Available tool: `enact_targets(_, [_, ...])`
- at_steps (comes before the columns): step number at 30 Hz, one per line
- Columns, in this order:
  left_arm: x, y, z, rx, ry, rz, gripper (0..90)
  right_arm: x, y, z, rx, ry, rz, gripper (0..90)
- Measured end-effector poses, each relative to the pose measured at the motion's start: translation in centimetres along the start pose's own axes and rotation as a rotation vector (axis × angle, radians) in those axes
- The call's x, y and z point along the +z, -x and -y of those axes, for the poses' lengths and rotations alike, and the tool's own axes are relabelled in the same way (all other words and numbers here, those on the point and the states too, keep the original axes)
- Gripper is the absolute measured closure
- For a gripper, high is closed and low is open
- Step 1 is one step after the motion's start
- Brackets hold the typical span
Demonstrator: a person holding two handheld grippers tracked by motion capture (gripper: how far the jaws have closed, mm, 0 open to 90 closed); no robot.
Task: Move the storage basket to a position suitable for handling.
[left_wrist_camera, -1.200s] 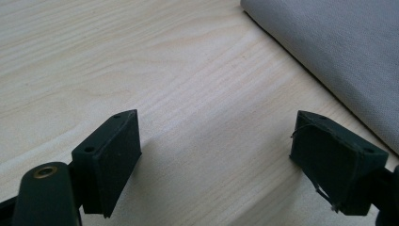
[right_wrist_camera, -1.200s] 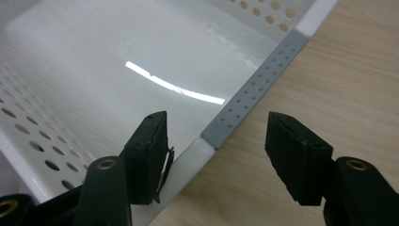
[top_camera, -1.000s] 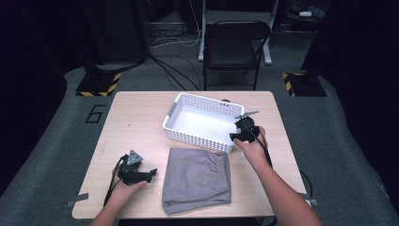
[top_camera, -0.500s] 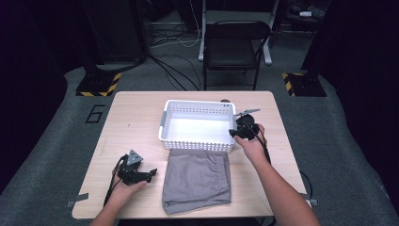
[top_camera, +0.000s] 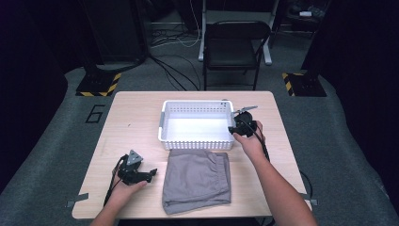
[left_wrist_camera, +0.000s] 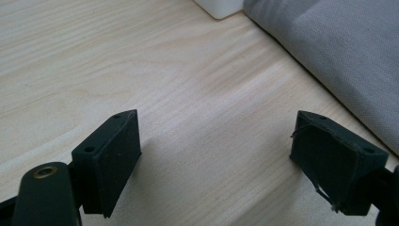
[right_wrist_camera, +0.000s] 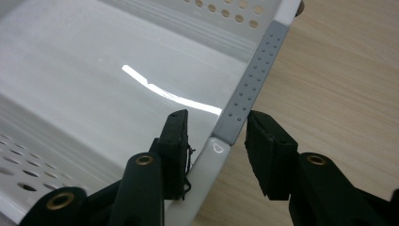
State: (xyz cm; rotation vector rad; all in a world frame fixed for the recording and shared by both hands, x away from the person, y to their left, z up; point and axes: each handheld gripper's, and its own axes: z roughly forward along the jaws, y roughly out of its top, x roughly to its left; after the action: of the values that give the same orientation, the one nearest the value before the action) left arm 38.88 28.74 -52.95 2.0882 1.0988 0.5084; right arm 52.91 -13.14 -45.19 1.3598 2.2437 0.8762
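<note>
We take the white basket (top_camera: 196, 125) as our landmark; it sits square on the worktop (top_camera: 136, 113), toward the far middle. Our right gripper (top_camera: 241, 125) is at the basket's right end, and its jaws have just been closing around the rim there. In the right gripper view the grey handle strip (right_wrist_camera: 251, 82) of that rim runs up between the two jaws, one jaw inside the basket (right_wrist_camera: 94, 84) and one outside. A sliver of gap shows on each side, so we judge the pads are not yet pressing and count the jaws as open around the rim. Straddling the wall this way suits dragging or squaring the basket by its end.

The folded grey shorts (top_camera: 196, 179) lie just in front of the basket, their far edge at its near wall, probably laid ready to go in.

Our left gripper (top_camera: 151, 174) rests on the worktop just left of the shorts, near the front edge, well clear of the basket. Its own view shows what the high view cannot: the jaws are wide apart with bare wood between them, the shorts (left_wrist_camera: 339, 52) off to one side, and a basket corner (left_wrist_camera: 219, 7) at the top.
</note>
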Motion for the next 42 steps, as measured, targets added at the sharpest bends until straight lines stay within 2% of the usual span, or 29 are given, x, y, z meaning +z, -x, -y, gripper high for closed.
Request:
enact_targets(3, [0.0,0.0,0.0,0.000,0.000,0.000,16.0,0.1,0.0,0.0,0.011,-0.003,-0.011,59.6])
enact_targets(7, [0.0,0.0,0.0,-0.001,0.000,0.000,16.0,0.3,-0.1,-0.1,-0.012,0.011,-0.003,59.2])
enact_targets(14, [0.0,0.0,0.0,0.001,0.000,0.000,16.0,0.2,-0.1,-0.1,-0.007,-0.001,-0.018,57.9])
enact_targets(16, [0.0,0.0,0.0,-0.001,0.001,0.000,16.0,0.3,-0.2,-0.1,0.001,-0.001,-0.024,52.2])
enact_targets(23, [0.0,0.0,0.0,0.000,-0.001,0.000,16.0,-0.3,-0.2,-0.2,0.010,0.022,-0.011,47.1])
enact_targets(24, [0.0,0.0,0.0,0.002,-0.001,0.000,16.0,-0.6,-0.2,-0.2,0.025,0.028,-0.004,45.0])
enact_targets(30, [0.0,0.0,0.0,-0.001,0.001,-0.001,16.0,-1.7,-0.2,-0.2,0.030,0.053,-0.008,42.4])
enact_targets(34, [0.0,0.0,-0.1,0.002,-0.009,0.002,16.0,-3.2,-0.2,-0.1,0.016,0.082,-0.011,41.6])
enact_targets(35, [0.0,0.0,-0.1,0.001,-0.008,0.002,16.0,-3.7,-0.3,0.0,0.028,0.085,-0.016,41.0])
enact_targets(40, [0.0,0.0,-0.1,0.002,-0.010,0.001,16.0,-4.6,-0.6,0.2,0.028,0.096,-0.015,40.3])
enact_targets(42, [0.0,0.0,-0.1,-0.002,-0.007,0.003,16.0,-5.2,-1.0,0.4,0.009,0.113,-0.012,39.8])
